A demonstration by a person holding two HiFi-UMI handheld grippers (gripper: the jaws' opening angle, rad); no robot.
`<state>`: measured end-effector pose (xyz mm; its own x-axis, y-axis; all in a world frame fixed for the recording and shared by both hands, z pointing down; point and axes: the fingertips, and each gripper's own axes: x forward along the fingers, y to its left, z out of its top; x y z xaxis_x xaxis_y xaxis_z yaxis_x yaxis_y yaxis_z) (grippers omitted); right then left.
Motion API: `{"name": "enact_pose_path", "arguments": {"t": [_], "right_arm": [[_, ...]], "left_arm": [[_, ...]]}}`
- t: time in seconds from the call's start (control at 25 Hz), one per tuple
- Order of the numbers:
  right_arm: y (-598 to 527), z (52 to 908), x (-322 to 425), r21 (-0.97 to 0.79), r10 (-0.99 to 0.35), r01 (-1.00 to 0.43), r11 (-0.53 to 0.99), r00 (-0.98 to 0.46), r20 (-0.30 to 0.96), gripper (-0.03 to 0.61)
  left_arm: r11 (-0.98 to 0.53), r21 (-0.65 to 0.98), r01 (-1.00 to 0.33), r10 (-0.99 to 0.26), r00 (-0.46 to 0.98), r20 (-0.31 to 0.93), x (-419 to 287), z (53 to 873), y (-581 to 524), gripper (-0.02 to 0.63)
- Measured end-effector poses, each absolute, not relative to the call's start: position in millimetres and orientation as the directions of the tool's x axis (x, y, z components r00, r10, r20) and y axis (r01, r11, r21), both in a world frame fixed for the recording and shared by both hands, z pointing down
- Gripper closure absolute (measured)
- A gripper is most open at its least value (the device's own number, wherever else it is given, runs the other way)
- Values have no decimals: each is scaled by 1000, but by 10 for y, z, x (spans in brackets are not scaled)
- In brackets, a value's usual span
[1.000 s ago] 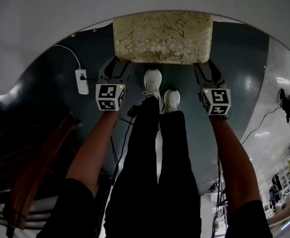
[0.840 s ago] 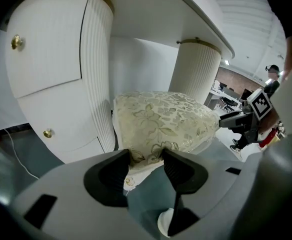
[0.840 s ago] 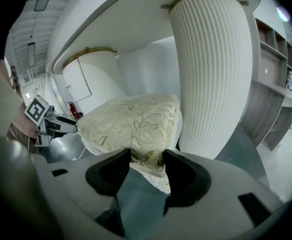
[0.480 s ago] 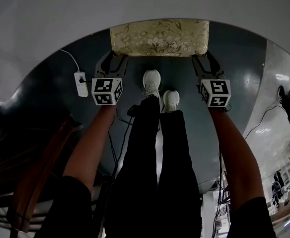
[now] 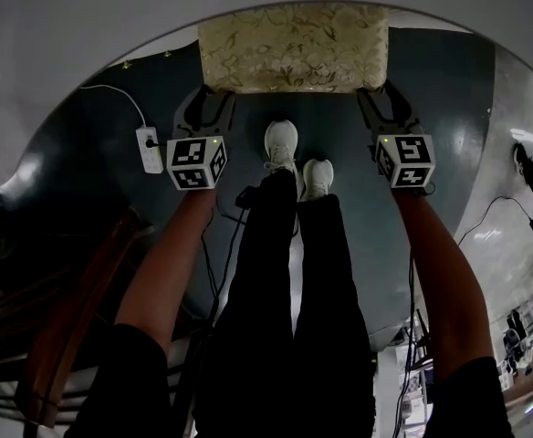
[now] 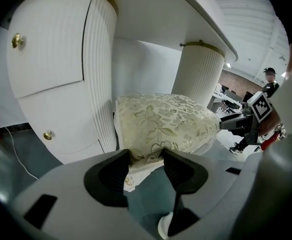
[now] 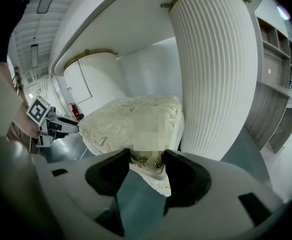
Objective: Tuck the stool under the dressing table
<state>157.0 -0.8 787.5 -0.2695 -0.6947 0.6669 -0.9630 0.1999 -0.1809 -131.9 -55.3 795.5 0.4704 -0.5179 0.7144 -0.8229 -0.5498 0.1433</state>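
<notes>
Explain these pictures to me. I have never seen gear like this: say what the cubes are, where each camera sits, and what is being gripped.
There is no robot here. A person stands on the dark floor holding a hand tool in each hand. The marker cubes are part of those tools. The top-down picture comes from a camera on the person's head. The other two come from cameras riding on each tool, looking along its jaws. The left tongs and right tongs each pinch a near corner of the stool, a cushioned seat in gold-patterned cloth. It sits partly under the white dressing table. A power strip lies on the floor at the left.
</notes>
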Motion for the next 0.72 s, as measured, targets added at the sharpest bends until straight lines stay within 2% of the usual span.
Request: {"name": "enact_pose_path", "arguments": {"t": [0.24, 0.72], "right_arm": [[-93, 7892, 1590, -163, -717, -962, 219, -272, 641, 342], [-115, 7883, 1668, -167, -781, -975, 146, -217, 586, 344]], "left_arm": [[-535, 165, -828, -527, 480, 701, -1326, 7982, -477, 390], [-544, 154, -825, -529, 480, 700, -1263, 8015, -482, 388]]}}
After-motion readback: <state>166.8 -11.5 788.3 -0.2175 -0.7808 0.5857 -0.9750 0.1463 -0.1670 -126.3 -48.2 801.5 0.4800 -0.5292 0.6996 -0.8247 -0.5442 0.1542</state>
